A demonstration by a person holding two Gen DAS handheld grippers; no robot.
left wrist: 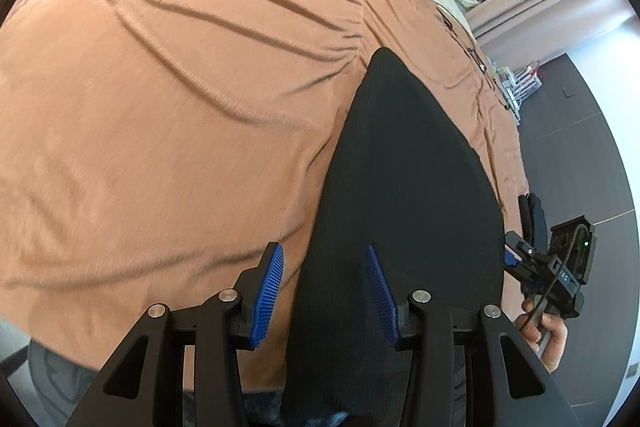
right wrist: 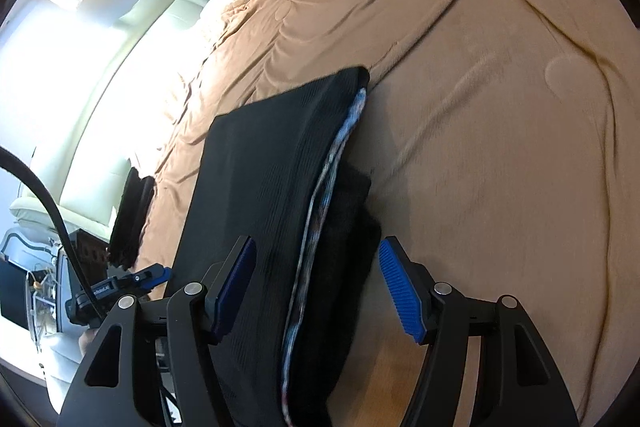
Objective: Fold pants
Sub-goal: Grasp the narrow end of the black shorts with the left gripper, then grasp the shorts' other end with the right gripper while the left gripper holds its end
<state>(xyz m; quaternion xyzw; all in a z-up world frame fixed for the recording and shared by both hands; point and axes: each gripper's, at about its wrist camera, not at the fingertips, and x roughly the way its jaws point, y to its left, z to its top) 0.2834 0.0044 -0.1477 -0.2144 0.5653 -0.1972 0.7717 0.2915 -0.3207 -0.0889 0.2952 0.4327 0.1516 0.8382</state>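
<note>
Rumpled tan bed cover (left wrist: 180,87) carries the black pants (left wrist: 404,167), folded into a narrow stack. Left hand-held gripper (left wrist: 326,291) and right hand-held gripper (right wrist: 320,287) both gape, gripping nothing. Release looks done; next, probably another fold, needing a fresh pinch at an end.

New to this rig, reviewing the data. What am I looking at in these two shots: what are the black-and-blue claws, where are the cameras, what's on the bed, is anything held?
No robot here: a person carries a two-finger gripper in each hand, and each has a fisheye camera looking forward along its fingers. One picture looks along the left gripper, the other along the right gripper; the blue ribbed parts are the finger pads.

The surface is a bed with an orange-brown blanket. On it lie folded black pants, with a patterned lining showing at one edge in the right view.

Neither gripper holds anything. Both stand open, pads clear of the cloth. The person's hand on the other gripper shows at the left view's edge.
</note>
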